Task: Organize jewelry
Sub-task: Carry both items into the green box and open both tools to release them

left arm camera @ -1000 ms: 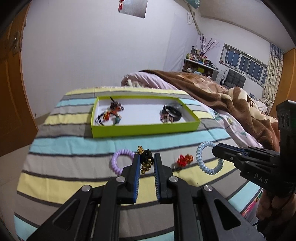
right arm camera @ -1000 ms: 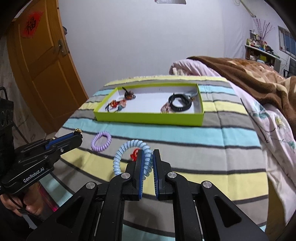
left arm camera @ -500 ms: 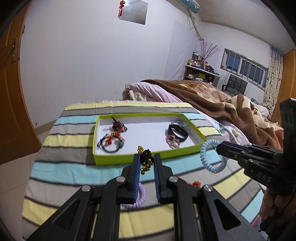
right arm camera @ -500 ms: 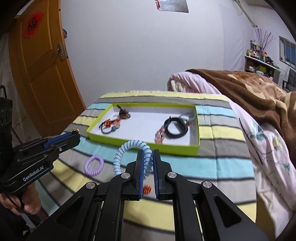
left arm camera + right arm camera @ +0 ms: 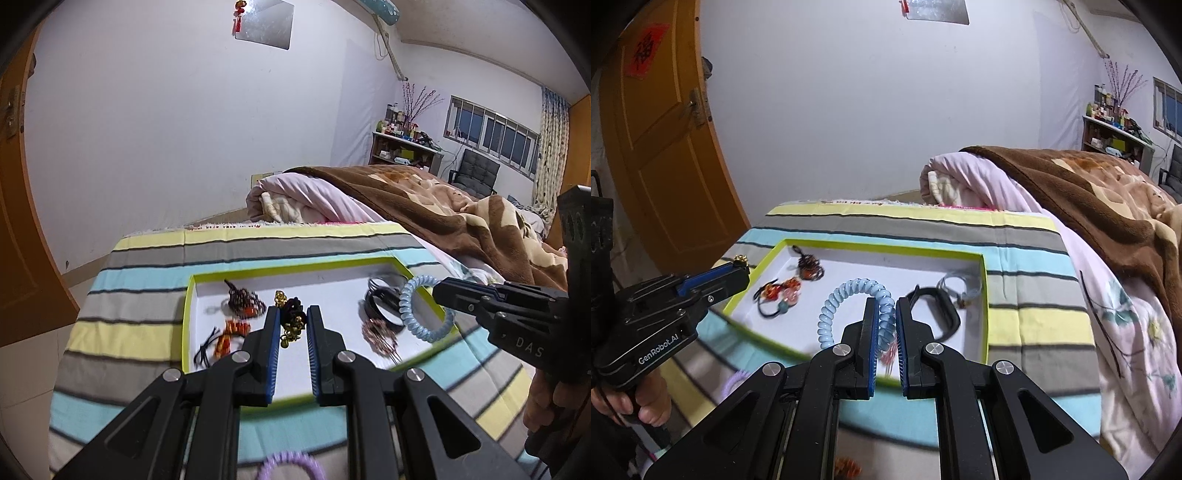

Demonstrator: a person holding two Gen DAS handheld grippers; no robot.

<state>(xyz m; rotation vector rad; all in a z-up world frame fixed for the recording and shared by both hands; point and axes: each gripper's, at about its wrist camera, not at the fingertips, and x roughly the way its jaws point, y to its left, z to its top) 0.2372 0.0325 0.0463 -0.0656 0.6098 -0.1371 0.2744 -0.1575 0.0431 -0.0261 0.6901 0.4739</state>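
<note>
A lime-green tray [image 5: 187, 321] with a white floor lies on the striped bedspread; it also shows in the right wrist view [image 5: 984, 295]. My left gripper [image 5: 291, 325] is shut on a black and gold beaded hair tie [image 5: 291, 319] above the tray's near left part. My right gripper [image 5: 885, 317] is shut on a light blue spiral hair tie [image 5: 849, 299], held over the tray's middle; it also shows in the left wrist view [image 5: 421, 314]. In the tray lie a black band [image 5: 938, 308], a dark beaded piece [image 5: 809, 266] and red-beaded ties [image 5: 779, 291].
A purple spiral tie [image 5: 291, 465] lies on the bedspread near me, outside the tray. A small red piece [image 5: 847, 466] lies below my right gripper. A brown blanket [image 5: 443, 218] and pink quilt [image 5: 979, 184] are piled to the right. An orange door [image 5: 657, 147] stands left.
Both grippers have moved forward from the near bedspread to above the tray, each still carrying its hair tie. The purple tie and red piece stayed behind.
</note>
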